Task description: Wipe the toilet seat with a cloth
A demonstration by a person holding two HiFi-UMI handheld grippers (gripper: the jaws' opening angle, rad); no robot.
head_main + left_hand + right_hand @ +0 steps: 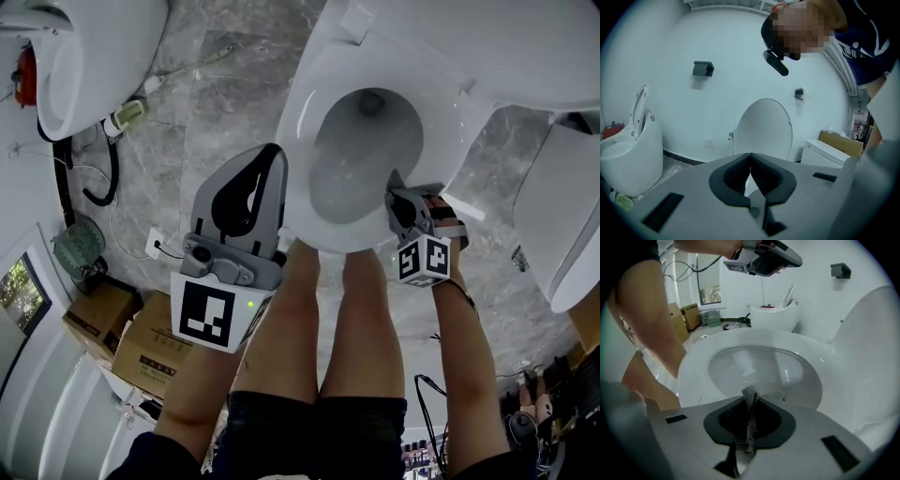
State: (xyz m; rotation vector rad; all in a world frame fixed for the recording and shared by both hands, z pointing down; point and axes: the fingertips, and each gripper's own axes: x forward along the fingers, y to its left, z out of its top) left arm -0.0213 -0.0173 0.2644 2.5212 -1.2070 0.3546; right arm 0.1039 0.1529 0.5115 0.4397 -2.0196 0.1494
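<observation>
Your right claw [394, 187] pinches the grey cloth [749, 423] tightly, low at the near rim of the toilet seat [298, 150], likely so the fabric can drag along it. Your left claw [267, 164], pressed together and empty, hangs beside the bowl, out of the way.

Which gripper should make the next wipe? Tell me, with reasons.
Right. The right gripper is shut on the cloth, close over the toilet seat rim. The left gripper is shut and empty.

Cloth [750, 397] mostly hidden between pinching fingers [777, 425].
</observation>
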